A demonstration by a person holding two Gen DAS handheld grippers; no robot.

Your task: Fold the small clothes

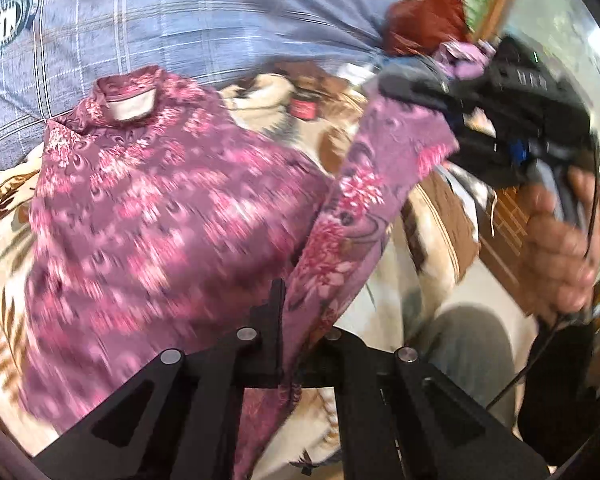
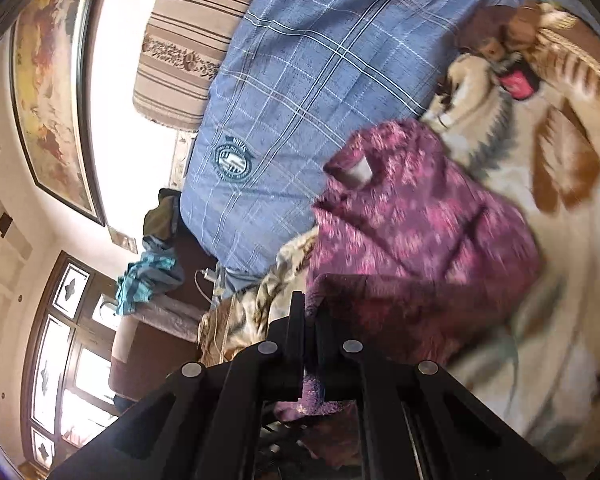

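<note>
A small purple-and-pink floral top (image 1: 148, 216) lies on a cream and brown blanket (image 1: 4, 208), collar toward the blue pillow. My left gripper (image 1: 296, 320) is shut on the top's side edge, which hangs between its fingers. My right gripper (image 1: 432, 96) shows at the upper right of the left wrist view, shut on the other end of the lifted strip of cloth. In the right wrist view the right gripper (image 2: 310, 340) pinches purple fabric, with the top (image 2: 420, 224) spread beyond it.
A blue plaid pillow (image 1: 180, 20) lies behind the top; it also shows in the right wrist view (image 2: 300, 80). A red-brown cloth (image 1: 424, 20) lies at the far right. A striped headboard cushion (image 2: 188, 40), a framed picture (image 2: 52, 92) and a window (image 2: 68, 360) are on the left.
</note>
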